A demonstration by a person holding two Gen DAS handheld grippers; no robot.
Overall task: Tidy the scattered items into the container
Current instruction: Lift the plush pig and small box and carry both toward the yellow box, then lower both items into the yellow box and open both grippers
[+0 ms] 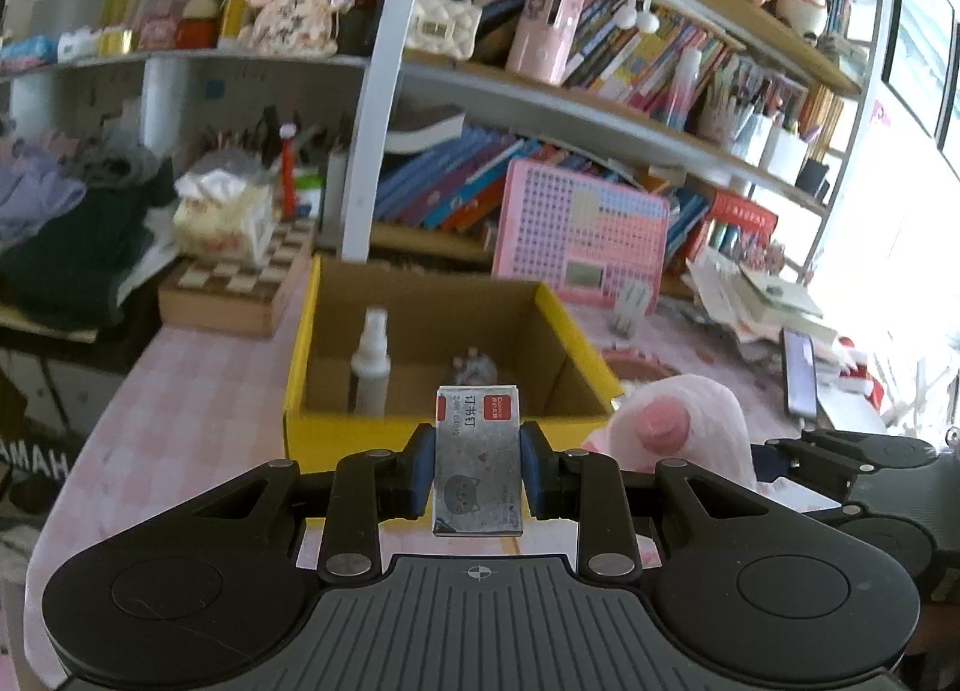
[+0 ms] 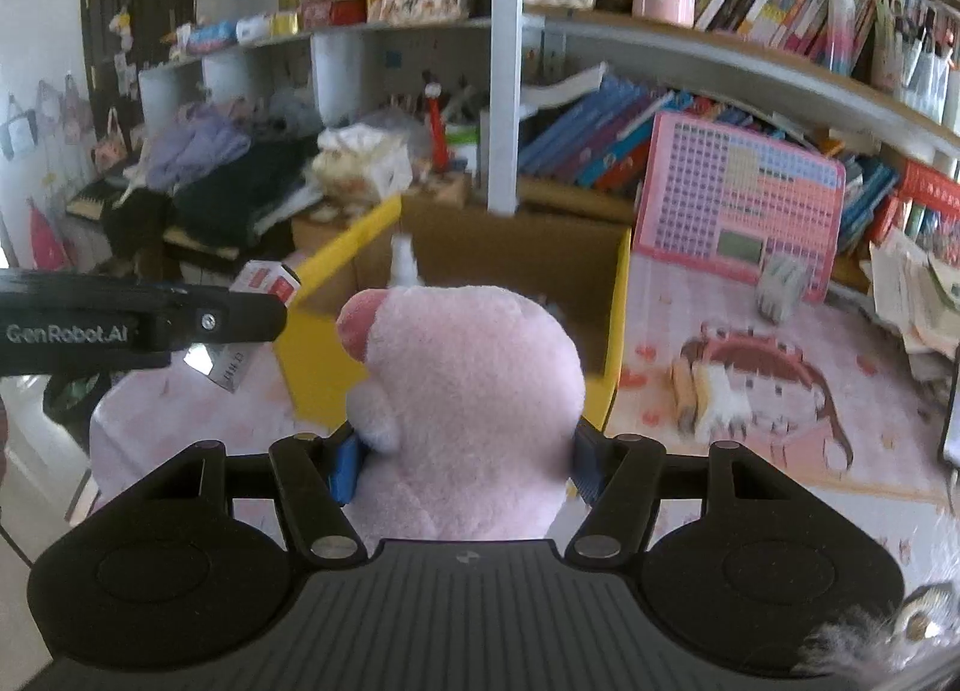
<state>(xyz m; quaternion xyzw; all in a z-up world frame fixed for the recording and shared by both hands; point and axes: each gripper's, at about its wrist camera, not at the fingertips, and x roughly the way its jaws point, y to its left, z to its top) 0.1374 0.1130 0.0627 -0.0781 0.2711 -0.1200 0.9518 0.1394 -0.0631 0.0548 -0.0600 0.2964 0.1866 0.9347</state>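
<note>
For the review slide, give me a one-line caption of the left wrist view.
Left gripper clamps a small staple box before the yellow cardboard box holding a spray bottle.

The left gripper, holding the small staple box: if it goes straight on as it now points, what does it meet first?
Probably the near yellow wall of the open cardboard box, or just over it to the white spray bottle inside. Depth is unclear. The left gripper grips the staple box.

staple box (image 1: 478, 460): "订书钉" on its red-and-white label
left gripper (image 2: 264, 319): "GenRobot.AI" on its black side
dark object (image 1: 33, 466): letters "AMAH", mirrored
</note>
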